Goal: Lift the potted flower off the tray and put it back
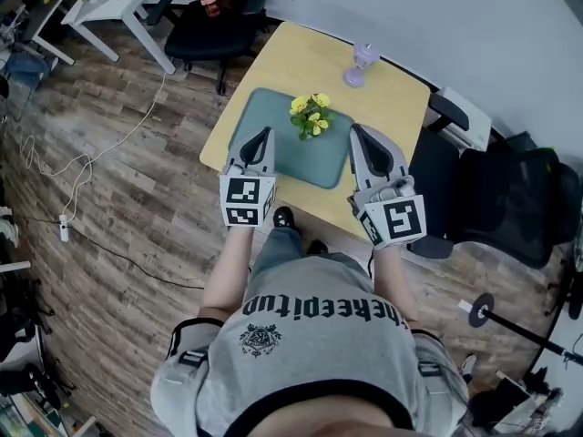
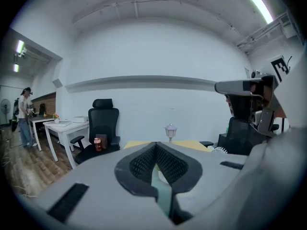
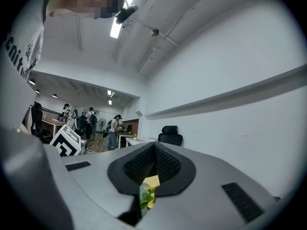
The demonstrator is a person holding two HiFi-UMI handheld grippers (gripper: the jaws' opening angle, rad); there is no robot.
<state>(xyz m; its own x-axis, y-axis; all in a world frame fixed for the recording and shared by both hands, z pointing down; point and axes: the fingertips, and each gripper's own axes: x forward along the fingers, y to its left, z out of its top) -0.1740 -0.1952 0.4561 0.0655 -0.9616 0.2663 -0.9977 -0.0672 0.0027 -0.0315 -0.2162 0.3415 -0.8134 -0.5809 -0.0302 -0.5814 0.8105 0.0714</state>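
Above tray [image 1: 314, 164], left hand-held gripper [image 1: 264, 134] and right hand-held gripper [image 1: 357, 131] point forward, both closed.

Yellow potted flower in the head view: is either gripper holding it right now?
No, the yellow potted flower stands on the grey-green tray between the left gripper and the right gripper, and neither touches it.

The left forearm [image 1: 228, 271] and right forearm [image 1: 390, 276] reach forward side by side. The left gripper [image 1: 263, 135] and right gripper [image 1: 358, 132] point far, jaws closed together, empty.
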